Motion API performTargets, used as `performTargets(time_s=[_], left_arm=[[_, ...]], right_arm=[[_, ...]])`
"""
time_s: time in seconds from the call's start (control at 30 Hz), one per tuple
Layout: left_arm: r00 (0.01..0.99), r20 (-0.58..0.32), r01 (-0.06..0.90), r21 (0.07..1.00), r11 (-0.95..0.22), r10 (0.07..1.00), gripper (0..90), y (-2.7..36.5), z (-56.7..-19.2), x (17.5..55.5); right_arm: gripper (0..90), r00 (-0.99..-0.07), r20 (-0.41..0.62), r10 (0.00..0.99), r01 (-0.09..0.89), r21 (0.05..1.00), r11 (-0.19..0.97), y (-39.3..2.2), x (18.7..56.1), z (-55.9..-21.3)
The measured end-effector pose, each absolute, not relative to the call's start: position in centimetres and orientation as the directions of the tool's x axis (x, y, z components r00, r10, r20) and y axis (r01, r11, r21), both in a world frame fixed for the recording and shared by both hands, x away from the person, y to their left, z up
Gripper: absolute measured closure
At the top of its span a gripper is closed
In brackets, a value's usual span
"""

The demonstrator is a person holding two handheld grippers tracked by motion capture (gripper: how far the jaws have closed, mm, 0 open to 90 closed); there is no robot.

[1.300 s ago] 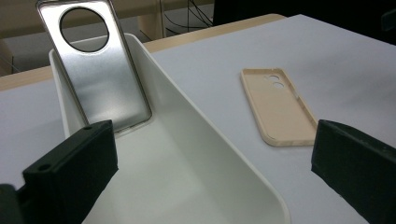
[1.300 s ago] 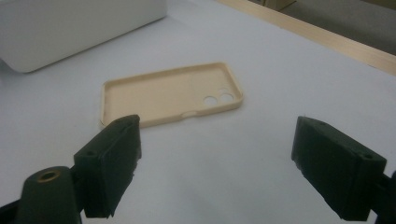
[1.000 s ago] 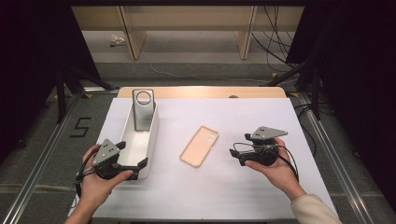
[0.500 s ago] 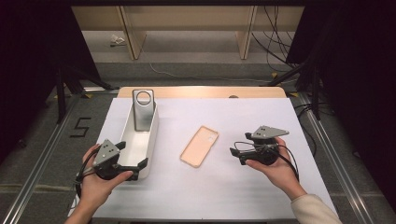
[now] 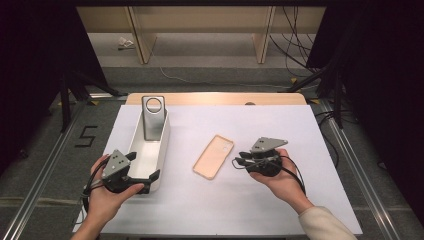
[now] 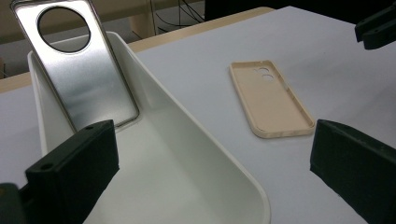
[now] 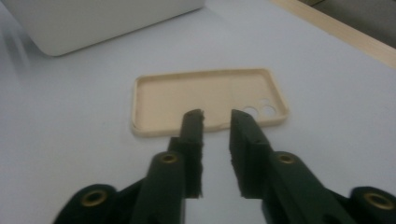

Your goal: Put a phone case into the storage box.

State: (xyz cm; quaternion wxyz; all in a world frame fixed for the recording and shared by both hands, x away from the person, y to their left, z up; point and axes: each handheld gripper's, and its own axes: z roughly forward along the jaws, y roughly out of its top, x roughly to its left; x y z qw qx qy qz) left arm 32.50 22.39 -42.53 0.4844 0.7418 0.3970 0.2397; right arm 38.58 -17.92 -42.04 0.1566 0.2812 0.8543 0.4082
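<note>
My right gripper point(image 5: 239, 161) sits on the white table sheet point(image 5: 300, 135), just right of the beige phone case point(image 5: 214, 156). Its jaws have just been closing and now stand narrow, a slim gap between the tips, nothing in the gap. In the right gripper view the right gripper point(image 7: 216, 117) has its tips over the near long edge of the phone case point(image 7: 205, 100); I can't tell if they touch the rim. The case lies flat, open side up, with two small camera holes near its right end in that view. The pads don't clamp anything.

My left gripper point(image 5: 145, 167) is at the near end of the white tray point(image 5: 136, 145), jaws wide apart and set around the tray's near end. In the left gripper view the left gripper point(image 6: 212, 158) has one jaw low left over the tray's inside and the other low right over the sheet, the white tray point(image 6: 196, 126) rim running between them. Can't tell whether either pad touches the tray wall.

A silver phone back cover point(image 5: 153, 117) with a big round cutout stands tilted in the far end of the tray, leaning on its far wall; it also shows in the left gripper view point(image 6: 84, 74). The phone case point(image 6: 271, 98) lies right of the tray, well apart from it, about mid-sheet. A tip of my right gripper shows top right in that view.

A hand point(image 5: 287, 182) with a light sleeve holds the right gripper, and a hand point(image 5: 107, 197) holds the left one.
</note>
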Motion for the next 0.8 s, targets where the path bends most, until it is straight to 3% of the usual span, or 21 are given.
performTargets(time_s=[0.2, 0.43, 0.8], left_arm=[[0.574, -0.031, 0.354, 0.91, -0.214, 0.818, 0.6, 22.3, -42.5, 32.5], [0.575, -0.029, 0.353, 0.91, -0.216, 0.818, 0.6, 22.4, -42.5, 32.5], [0.576, -0.028, 0.353, 0.91, -0.217, 0.817, 0.6, 22.4, -42.6, 32.5]], right_arm=[[90.0, -0.824, -0.008, 0.566, 0.377, 0.739, 0.559, -14.3, 39.9, -42.9], [90.0, -0.845, 0.015, 0.535, 0.403, 0.675, 0.618, -10.7, 41.0, -44.6], [90.0, -0.846, 0.022, 0.533, 0.441, 0.59, 0.677, -9.0, 41.6, -46.5]])
